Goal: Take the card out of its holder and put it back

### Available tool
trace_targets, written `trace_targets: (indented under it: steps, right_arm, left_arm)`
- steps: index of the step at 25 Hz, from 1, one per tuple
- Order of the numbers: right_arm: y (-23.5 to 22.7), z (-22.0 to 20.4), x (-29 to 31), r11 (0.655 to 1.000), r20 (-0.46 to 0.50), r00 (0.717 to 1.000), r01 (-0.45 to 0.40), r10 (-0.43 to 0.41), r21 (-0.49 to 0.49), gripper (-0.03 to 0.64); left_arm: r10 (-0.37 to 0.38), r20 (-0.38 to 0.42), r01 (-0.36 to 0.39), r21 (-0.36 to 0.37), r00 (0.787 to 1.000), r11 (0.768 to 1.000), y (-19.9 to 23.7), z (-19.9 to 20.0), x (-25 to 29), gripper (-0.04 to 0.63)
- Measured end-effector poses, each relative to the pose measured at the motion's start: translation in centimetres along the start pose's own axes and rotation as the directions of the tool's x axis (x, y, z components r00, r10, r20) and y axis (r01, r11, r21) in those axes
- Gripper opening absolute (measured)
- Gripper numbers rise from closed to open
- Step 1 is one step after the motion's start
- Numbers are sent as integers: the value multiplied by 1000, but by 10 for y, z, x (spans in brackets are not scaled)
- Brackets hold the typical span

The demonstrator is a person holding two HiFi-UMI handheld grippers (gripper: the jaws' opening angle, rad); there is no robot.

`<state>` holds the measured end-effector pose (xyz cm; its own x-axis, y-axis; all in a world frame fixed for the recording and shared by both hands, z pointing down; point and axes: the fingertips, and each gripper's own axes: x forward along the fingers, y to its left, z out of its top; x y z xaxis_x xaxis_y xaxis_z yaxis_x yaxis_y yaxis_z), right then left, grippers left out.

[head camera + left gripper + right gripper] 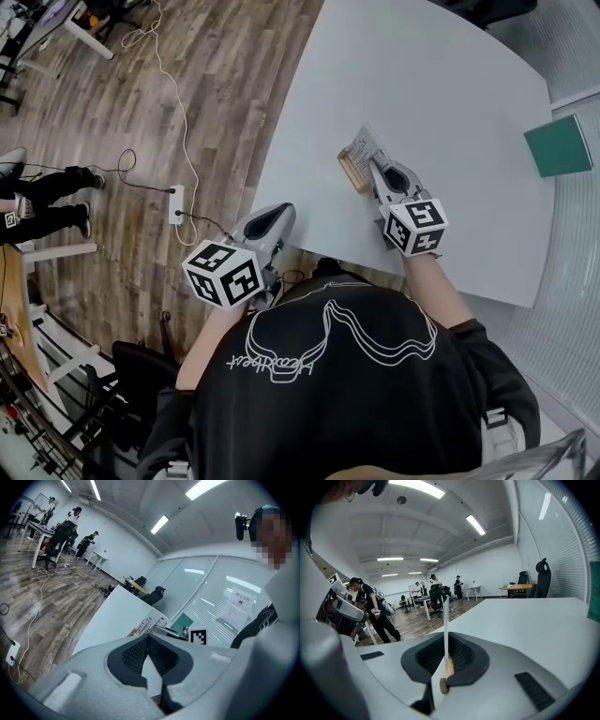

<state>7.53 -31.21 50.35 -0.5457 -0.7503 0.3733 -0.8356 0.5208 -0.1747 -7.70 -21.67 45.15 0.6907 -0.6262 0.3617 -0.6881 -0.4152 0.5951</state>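
My right gripper (374,169) is clamped on the card (362,146), with the wooden holder (352,172) right under it, near the table's (422,84) front edge. My left gripper (283,213) hangs just off that edge, fingers together on nothing.

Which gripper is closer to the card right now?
Right. The right gripper is shut on the card, right at its wooden holder on the table. The left gripper hangs at the table's near edge, apart from the card, holding nothing.

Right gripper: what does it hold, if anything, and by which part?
The right gripper pinches the white card by its two flat faces, low down, just above the wooden holder.
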Motion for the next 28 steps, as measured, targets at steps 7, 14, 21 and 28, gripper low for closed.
trace_targets:
  steps: [7, 14, 21, 28]
  right_arm:
    - [-1, -18, 6, 1000, -45, 999, -1, 1, 7, 23]
    - [0, -32, 8, 1000, -86, 996, -7, 8, 12, 24]
    - [-1, -39, 12, 1000, -107, 994, -13, 15, 19, 25]
    - [-3, -36, 3, 1000, -79, 997, 5, -3, 23, 89]
  left_arm:
    - [7, -7, -7, 5, 1000, 1000, -1, 4, -1, 12]
    - [18, -11, -18, 0, 1000, 1000, -3, 5, -4, 12]
    - [21, -11, -21, -6, 1000, 1000, -2, 3, -2, 12]
    - [19, -6, -19, 1, 1000, 1000, -9, -4, -9, 12]
